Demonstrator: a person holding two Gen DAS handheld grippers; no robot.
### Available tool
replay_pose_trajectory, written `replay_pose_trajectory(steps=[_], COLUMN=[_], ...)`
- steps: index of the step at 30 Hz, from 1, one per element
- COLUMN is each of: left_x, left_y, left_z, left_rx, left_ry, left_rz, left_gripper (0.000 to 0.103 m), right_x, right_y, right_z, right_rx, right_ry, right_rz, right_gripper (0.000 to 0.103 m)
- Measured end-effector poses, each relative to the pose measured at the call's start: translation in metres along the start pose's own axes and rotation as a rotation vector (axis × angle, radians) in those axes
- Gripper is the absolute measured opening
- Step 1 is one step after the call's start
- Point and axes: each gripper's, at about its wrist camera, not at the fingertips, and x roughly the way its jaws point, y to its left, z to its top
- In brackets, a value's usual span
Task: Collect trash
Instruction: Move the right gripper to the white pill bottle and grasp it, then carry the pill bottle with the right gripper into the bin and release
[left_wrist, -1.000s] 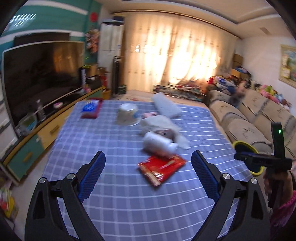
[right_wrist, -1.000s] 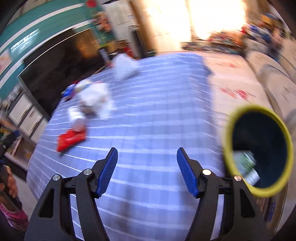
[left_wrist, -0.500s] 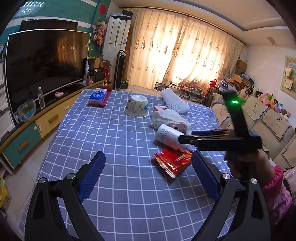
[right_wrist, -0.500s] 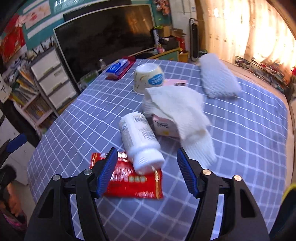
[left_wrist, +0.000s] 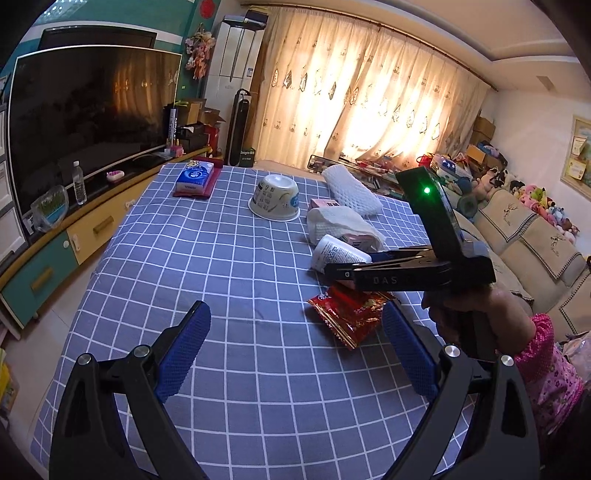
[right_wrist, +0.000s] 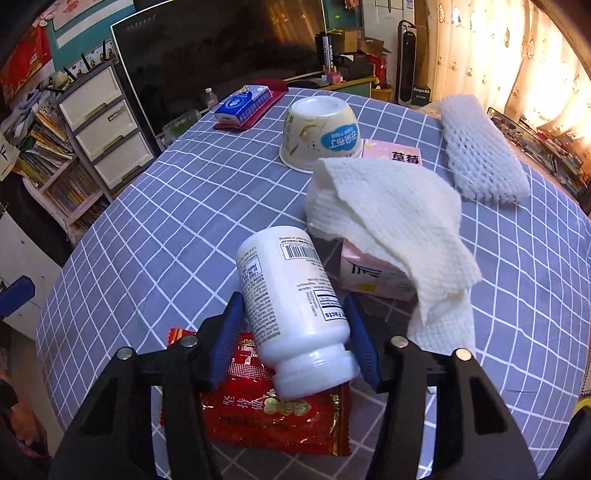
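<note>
The white plastic pill bottle (right_wrist: 295, 306), lying partly on the red foil snack packet (right_wrist: 255, 413) on the checked-cloth bench (right_wrist: 155, 206), is straddled by the right gripper (right_wrist: 295, 339), jaws spread, contact uncertain. The left gripper (left_wrist: 295, 354) is held spread and empty. If squeezed off-centre, the smooth round bottle could be squirted out or rolled away.

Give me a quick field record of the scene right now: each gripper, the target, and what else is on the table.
right gripper: open, fingers either side of bottle, contact unclear
left gripper: open, empty, above table
bottle: white, on its side, cap end on wrapper
wrapper: red, flat on cloth
tissue: draped over pink box
bowl: upside down
foam net: far side
</note>
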Motion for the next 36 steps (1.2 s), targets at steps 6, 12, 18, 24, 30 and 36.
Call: replay_pose_trajectory(steps=[6, 12, 18, 24, 30, 36], left_x=[0.002, 0.002, 0.003, 0.009, 0.020, 0.035], left_y=[-0.002, -0.009, -0.016, -0.028, -0.043, -0.060], left_z=[-0.002, -0.004, -0.004, -0.004, -0.004, -0.003], left_rx=[0.003, 0.016, 0.031, 0.052, 0.077, 0.113], left_ry=[0.005, 0.007, 0.013, 0.029, 0.052, 0.073], left_rz=[-0.002, -0.004, -0.014, -0.027, -0.048, -0.062], left_gripper=[0.093, 0.093, 0.093, 0.093, 0.093, 0.093], right_x=[-0.013, -0.042, -0.081, -0.125, -0.164, -0.184], right_y=[0.011, 0.015, -0.007, -0.059, -0.143, -0.215], right_z=[-0.002, -0.012, -0.033, -0.076, -0.140, -0.194], right_rx=[-0.010, -0.001, 0.073, 0.215, 0.469, 0.660], right_ry=[-0.026, -0.073, -0.132, -0.190, -0.227, -0.226], right_rz=[0.029, 0.055, 0.039, -0.062, -0.202, -0.373], right_gripper=[0.052, 0.052, 0.052, 0.052, 0.052, 0.052])
